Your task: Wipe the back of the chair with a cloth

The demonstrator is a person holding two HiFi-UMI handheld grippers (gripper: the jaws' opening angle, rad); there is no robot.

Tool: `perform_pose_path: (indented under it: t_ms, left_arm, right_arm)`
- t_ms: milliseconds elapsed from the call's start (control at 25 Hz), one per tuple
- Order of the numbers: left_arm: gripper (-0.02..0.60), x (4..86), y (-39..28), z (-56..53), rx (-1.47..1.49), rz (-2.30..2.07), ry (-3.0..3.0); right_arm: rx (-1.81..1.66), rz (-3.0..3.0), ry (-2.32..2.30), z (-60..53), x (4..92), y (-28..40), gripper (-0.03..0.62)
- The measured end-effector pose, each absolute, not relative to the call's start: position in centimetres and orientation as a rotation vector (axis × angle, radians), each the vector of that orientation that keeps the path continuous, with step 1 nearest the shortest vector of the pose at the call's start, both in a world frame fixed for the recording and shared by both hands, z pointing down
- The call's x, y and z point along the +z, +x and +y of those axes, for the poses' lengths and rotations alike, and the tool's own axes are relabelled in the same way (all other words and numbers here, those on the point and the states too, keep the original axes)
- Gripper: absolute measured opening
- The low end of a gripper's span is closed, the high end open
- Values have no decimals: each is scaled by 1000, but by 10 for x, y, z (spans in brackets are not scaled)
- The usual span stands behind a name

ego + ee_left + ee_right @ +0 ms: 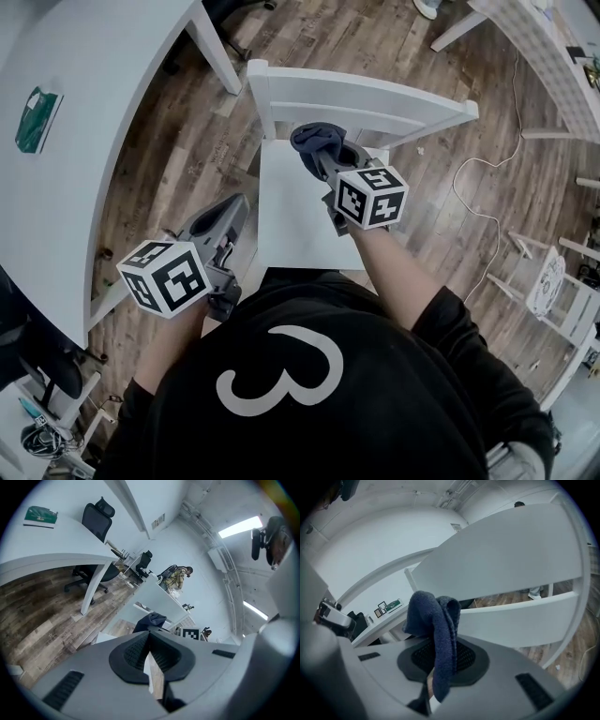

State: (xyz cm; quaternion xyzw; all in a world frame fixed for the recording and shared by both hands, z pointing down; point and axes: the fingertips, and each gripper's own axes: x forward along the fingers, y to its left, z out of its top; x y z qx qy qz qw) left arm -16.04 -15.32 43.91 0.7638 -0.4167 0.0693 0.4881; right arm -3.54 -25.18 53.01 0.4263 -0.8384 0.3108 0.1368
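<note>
Right now the right claw is clamped on a dark blue cloth, a fold of which is pinched between its jaws and stands bunched above them in the right gripper view. That claw sits over the rear edge of the white chair's seat, and the chair back lies straight ahead of it. The back's rails run crosswise to the claw's line, side to side in the head view. In the right gripper view the broad top rail and the thinner lower rail fill the space just beyond the cloth. The cloth is near them, but I cannot tell whether it touches. As I judge it, the coming move is a short push forward and then a sweep along the rails' long axis. The left claw hangs off the seat's left edge, well apart from the back, so the right one is clearly nearer. Its jaws are together with nothing between them. The only readable writing is a large white "3" on the person's black shirt. A green item lies on the tabletop at the left, and its print is too small to read.
</note>
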Motion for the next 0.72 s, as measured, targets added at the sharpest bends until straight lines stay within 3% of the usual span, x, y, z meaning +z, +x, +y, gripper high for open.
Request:
perform_pose_path:
  t_ms: [720]
  left_arm:
    - [14,462,-233,-139,104,-1091,1754]
  right_arm:
    - [828,-2378,1265,-295,560,-100,51]
